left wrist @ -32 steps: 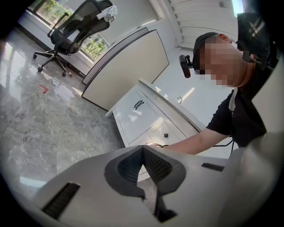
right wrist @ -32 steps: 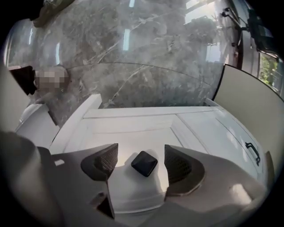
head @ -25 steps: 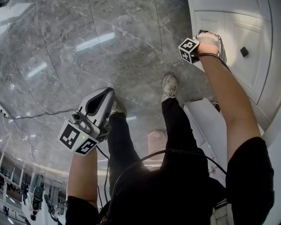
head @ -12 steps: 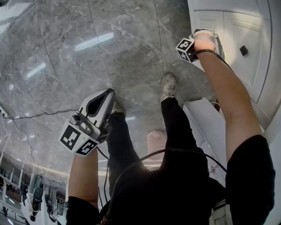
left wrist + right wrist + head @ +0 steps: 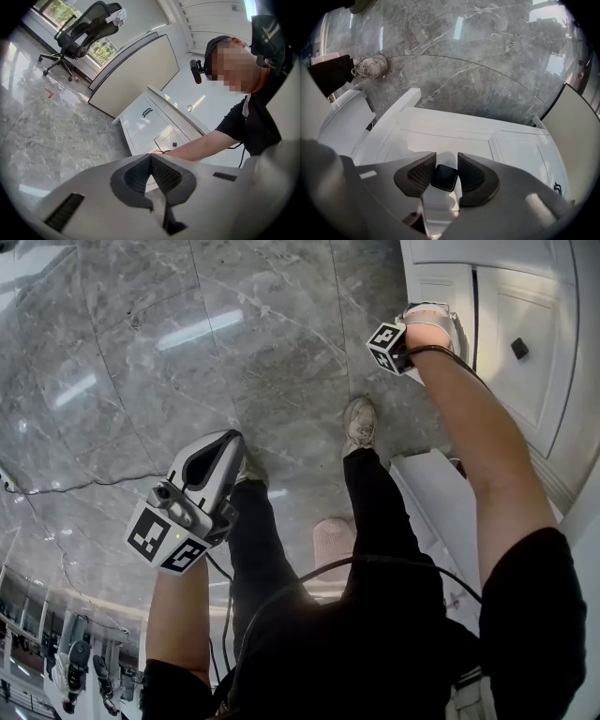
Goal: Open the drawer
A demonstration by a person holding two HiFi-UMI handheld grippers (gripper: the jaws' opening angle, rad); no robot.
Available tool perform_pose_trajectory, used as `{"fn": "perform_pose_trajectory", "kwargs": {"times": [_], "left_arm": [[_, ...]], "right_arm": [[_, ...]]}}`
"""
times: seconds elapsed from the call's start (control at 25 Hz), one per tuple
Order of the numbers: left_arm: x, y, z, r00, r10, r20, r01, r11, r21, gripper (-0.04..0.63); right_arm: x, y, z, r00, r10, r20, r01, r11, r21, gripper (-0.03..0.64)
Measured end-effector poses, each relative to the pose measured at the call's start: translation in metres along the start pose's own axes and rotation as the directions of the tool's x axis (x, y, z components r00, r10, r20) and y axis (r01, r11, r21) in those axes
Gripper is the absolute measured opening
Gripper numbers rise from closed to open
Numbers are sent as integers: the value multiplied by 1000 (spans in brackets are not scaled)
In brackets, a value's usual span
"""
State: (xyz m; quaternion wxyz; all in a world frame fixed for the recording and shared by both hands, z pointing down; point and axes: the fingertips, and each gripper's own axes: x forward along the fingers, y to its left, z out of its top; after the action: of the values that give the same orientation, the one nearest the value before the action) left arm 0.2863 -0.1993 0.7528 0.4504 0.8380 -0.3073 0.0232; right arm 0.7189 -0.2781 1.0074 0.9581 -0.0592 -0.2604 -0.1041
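The white drawer front (image 5: 450, 133) fills the right gripper view, and its small black square knob (image 5: 444, 177) sits between the dark pads (image 5: 423, 176). My right gripper (image 5: 444, 178) has just been closing and is now shut on that knob. In the head view the right gripper (image 5: 433, 322) is at the white cabinet (image 5: 534, 306) at the top right; its jaws are hidden behind the hand. A dark gap (image 5: 475, 315) runs along the panel's edge. My left gripper (image 5: 151, 158) is shut on nothing, held low over the floor (image 5: 214, 457).
Grey marble floor (image 5: 206, 343) spreads to the left. The person's legs and shoes (image 5: 361, 423) stand beside a low white unit (image 5: 441, 493). A second black knob (image 5: 518, 349) sits on the neighbouring panel. An office chair (image 5: 79, 33) stands far off.
The right hand and its marker cube have shifted a little to the left. A dark gap has appeared along the cabinet panel's edge. The left gripper has stayed put.
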Motion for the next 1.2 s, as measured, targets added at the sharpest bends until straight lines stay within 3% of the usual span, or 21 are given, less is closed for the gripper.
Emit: {"fn": "perform_pose_trajectory", "kwargs": {"times": [1.2], "left_arm": [[-77, 29, 21, 995, 45, 83, -44, 999, -21, 0]], "right_arm": [[-89, -11, 54, 1000, 27, 15, -26, 998, -59, 141]]}}
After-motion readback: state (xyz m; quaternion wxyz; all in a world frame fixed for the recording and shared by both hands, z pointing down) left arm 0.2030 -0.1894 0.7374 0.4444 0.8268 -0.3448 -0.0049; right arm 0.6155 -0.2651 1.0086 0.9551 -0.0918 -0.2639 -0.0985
